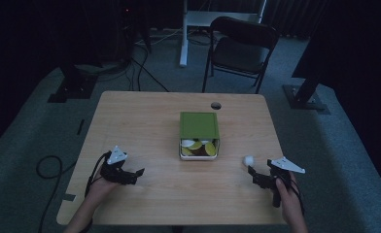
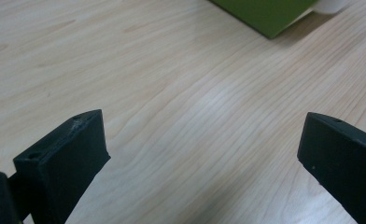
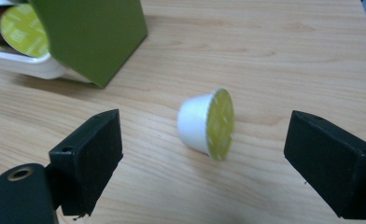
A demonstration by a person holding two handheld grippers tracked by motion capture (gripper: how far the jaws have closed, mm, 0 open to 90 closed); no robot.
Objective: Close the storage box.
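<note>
A green box point(image 1: 199, 124) sits mid-table with its white drawer point(image 1: 199, 156) pulled out toward me, holding several capsules with yellow-green and white lids point(image 1: 196, 145). One white capsule point(image 1: 249, 159) with a yellow-green foil lid lies on its side right of the box; in the right gripper view this capsule point(image 3: 206, 123) rests just beyond the jaws. My right gripper point(image 1: 254, 175) is open, a little short of it. My left gripper point(image 1: 136, 174) is open over bare wood at the front left, with the box corner point(image 2: 265, 14) far ahead.
The wooden table point(image 1: 145, 116) has a round cable hole point(image 1: 216, 105) at its far edge. A black folding chair point(image 1: 241, 48) and a white desk leg point(image 1: 183, 39) stand behind it. Cables point(image 1: 50, 167) lie on the carpet at left.
</note>
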